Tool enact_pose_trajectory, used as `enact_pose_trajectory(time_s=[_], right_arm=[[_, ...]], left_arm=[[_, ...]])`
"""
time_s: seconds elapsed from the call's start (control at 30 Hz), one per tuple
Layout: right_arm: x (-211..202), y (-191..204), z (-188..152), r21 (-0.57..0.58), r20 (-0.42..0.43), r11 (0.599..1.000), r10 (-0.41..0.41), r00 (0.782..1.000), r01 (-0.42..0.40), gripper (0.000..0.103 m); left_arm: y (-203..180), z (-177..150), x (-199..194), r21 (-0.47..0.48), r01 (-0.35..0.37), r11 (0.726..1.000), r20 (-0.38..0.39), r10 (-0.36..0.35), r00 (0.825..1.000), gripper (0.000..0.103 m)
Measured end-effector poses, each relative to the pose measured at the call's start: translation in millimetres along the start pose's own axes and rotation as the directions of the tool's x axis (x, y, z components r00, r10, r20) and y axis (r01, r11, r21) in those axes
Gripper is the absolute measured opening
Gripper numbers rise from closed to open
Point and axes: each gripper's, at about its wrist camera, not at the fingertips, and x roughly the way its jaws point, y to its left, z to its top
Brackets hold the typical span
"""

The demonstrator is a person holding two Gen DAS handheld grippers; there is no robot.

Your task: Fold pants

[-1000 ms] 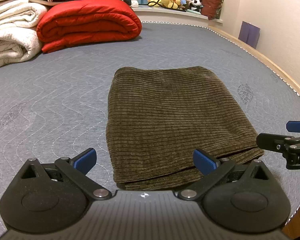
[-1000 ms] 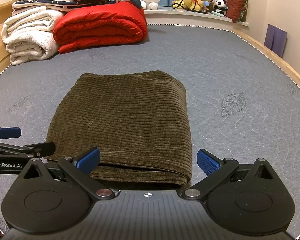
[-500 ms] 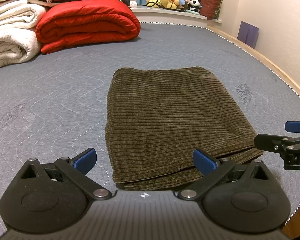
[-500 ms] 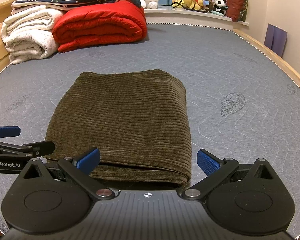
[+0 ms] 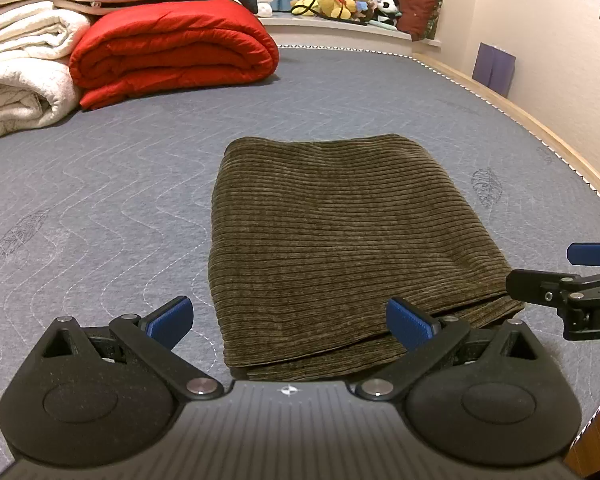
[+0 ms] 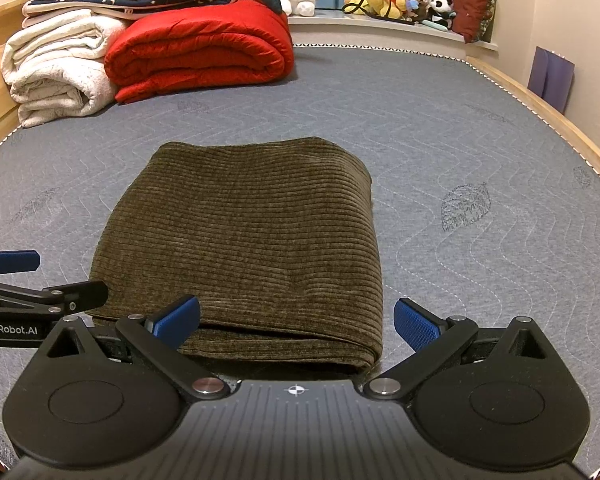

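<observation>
The olive-brown corduroy pants (image 5: 336,232) lie folded into a compact rectangle on the grey quilted mattress (image 5: 100,184); they also show in the right wrist view (image 6: 252,240). My left gripper (image 5: 290,322) is open and empty, just short of the near edge at the pants' left corner. My right gripper (image 6: 296,322) is open and empty, just short of the near edge at the right corner. Each gripper shows at the edge of the other's view, the right one (image 5: 568,280) and the left one (image 6: 28,280).
A folded red duvet (image 5: 172,60) and white blankets (image 5: 20,80) are stacked at the far left of the mattress. Stuffed toys (image 5: 340,0) and a dark red cushion (image 5: 424,8) sit on the far ledge. The wooden bed frame (image 5: 540,128) runs along the right.
Both grippers have drifted very slightly; the pants have not moved and both grippers stay open.
</observation>
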Motion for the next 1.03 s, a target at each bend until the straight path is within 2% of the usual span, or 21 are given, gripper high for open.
enact_pose_trajectory(time_s=[1.03], right_arm=[[1.0, -4.1, -3.8, -0.008, -0.008, 1.0, 0.004, 1.0, -0.004, 0.102]], left_arm=[[1.4, 0.5, -1.0, 0.027, 0.023, 0.999, 0.014, -0.023, 1.0, 0.103]])
